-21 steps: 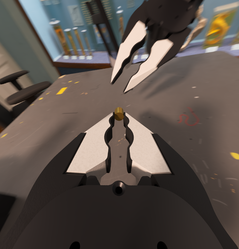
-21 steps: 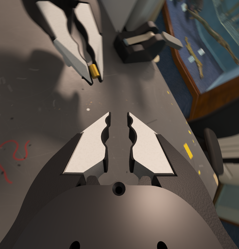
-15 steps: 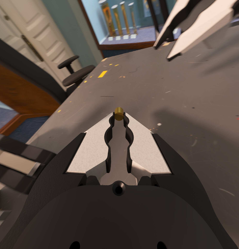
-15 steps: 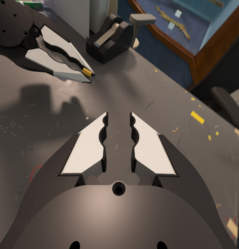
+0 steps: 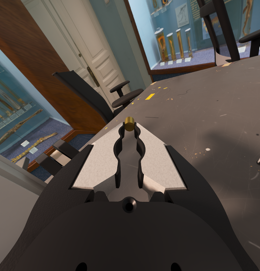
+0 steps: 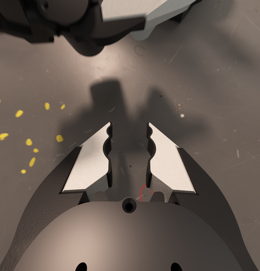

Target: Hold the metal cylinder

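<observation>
Two hand-held grippers, one small brass cylinder.
Left hand-held gripper (image 5: 129,127) pinches the metal cylinder (image 5: 129,125) at its very fingertips above the table (image 5: 214,111), likely to keep it visible; right hand-held gripper (image 6: 129,124) hangs spread apart, empty.

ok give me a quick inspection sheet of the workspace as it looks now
surface: dark grey table, scratched, yellow paint flecks, red scribble
job's things: brass cylinder pinched at left claw tips, off the table
clutter: tape dispenser at the table edge
grippers: left claw shut on cylinder; right claw open, empty, above the table
cables: nothing seen
surroundings: office chairs, white door, display cases with specimen jars
</observation>
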Action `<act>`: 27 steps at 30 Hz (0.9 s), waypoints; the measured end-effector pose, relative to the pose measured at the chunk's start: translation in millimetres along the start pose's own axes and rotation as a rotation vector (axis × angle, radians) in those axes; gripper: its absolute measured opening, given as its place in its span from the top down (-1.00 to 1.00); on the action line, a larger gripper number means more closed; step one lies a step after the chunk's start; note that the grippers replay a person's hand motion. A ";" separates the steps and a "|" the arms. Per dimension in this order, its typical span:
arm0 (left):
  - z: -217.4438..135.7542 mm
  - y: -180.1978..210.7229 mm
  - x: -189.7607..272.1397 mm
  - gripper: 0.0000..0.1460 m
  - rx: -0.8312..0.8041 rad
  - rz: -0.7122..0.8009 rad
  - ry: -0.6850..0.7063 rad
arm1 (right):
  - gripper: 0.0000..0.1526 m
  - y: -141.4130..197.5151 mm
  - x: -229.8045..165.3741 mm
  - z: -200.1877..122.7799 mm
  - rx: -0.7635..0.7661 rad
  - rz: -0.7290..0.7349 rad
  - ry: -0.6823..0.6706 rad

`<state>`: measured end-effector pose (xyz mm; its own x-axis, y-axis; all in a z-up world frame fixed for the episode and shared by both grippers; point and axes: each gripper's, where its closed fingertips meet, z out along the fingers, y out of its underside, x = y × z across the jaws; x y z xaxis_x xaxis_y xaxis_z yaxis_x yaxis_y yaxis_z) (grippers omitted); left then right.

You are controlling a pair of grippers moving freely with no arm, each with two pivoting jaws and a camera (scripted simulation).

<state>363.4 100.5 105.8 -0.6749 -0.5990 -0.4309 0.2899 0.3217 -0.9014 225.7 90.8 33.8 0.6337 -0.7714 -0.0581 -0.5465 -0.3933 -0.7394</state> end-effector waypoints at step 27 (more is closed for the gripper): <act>10.0 24.2 28.6 0.84 -0.136 -0.108 0.209 | 0.61 32.6 59.6 -69.9 -0.126 -0.233 0.198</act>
<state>357.8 83.8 71.2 -0.8265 -0.4757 -0.3012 0.1239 0.3680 -0.9215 207.3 -3.0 53.1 0.6374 -0.7310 0.2437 -0.4707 -0.6197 -0.6280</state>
